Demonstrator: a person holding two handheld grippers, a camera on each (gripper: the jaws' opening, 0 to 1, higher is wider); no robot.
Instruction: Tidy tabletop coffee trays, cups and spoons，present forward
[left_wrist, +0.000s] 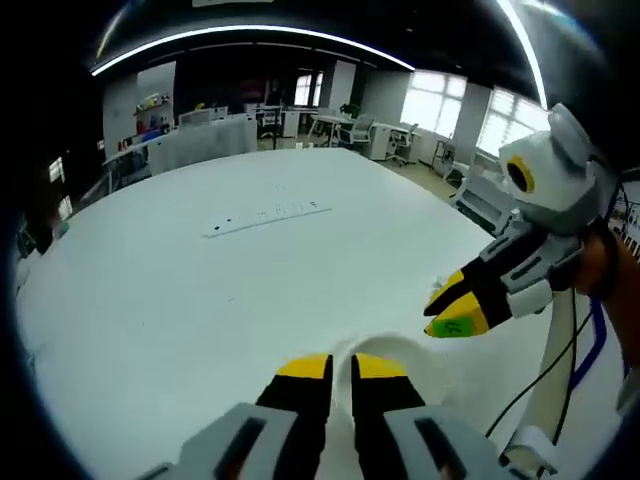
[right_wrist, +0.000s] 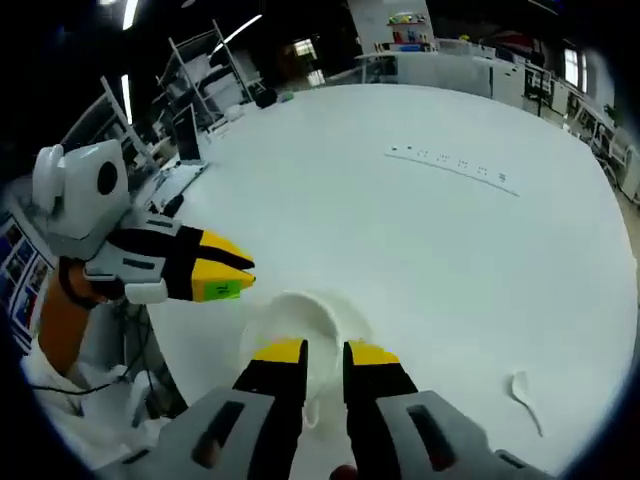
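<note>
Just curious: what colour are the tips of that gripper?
Yellow on black, clearest on the left gripper in the right gripper view.

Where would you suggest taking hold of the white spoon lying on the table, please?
Grip the spoon across its thin handle, coming down from above with the jaws set crosswise to it. It lies flat on the white table, clear of the cup, so its low bowl end gives little to pinch.

Open-plan office: large white table (left_wrist: 200, 290), desks and chairs (left_wrist: 350, 130) behind, ceiling strip lights (left_wrist: 250, 35), big windows (left_wrist: 435, 100).
</note>
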